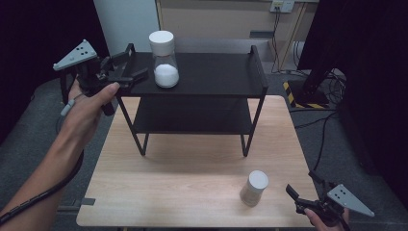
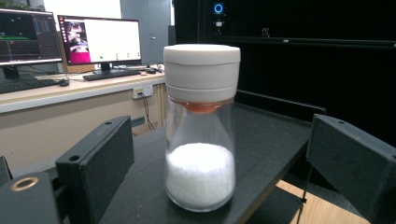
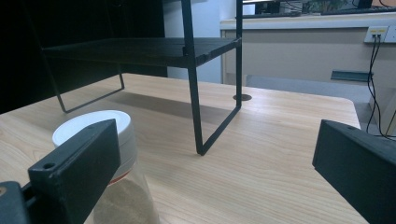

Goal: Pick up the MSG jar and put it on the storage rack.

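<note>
Our left hand-held gripper (image 1: 137,72) stands wide open, holding nothing, at the shelf's (image 1: 216,77) left edge. The upright white-filled jar (image 1: 164,58) stands just beyond and between its jaws, untouched. On the bench (image 1: 192,183), the brown-filled jar (image 1: 253,188) sits just left of our open, empty right hand-held gripper (image 1: 294,197).

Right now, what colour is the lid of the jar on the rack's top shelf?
White; the lid shows best in the left gripper view.
</note>
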Tool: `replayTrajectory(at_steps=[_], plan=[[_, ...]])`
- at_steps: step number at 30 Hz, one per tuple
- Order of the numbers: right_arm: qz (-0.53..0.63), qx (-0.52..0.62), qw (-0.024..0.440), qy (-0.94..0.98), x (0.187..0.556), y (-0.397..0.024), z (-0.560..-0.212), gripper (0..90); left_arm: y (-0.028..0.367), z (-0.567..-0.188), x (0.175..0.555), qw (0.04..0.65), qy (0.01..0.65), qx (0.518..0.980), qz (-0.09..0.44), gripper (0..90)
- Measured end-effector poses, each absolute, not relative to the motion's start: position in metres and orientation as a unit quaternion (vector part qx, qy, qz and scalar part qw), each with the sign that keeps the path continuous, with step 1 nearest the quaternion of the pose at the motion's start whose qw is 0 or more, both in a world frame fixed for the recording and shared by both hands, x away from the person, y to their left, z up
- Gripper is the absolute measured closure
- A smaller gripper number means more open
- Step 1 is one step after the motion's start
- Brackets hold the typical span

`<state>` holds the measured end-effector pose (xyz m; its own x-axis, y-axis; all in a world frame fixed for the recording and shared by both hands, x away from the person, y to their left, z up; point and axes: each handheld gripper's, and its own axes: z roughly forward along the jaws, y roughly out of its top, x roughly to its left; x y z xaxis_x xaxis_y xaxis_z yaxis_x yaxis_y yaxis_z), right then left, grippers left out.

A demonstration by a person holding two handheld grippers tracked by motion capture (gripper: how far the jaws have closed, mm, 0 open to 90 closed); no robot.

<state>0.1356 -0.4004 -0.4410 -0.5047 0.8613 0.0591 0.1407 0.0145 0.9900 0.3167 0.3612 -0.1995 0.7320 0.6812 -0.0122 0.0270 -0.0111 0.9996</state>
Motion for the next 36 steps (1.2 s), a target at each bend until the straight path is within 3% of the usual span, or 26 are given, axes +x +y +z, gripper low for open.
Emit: replayTrajectory(at_steps=[23,36], plan=[[0.581,0.386,0.307,0.647,0.136,-0.397,-0.441,1.5,0.356,-0.237,0.28,0.672,0.242,0.664,0.222,5.6],[0.579,0.382,0.299,0.655,0.14,-0.391,-0.443,1.5,0.354,-0.258,0.257,0.656,0.238,0.674,0.241,5.6]])
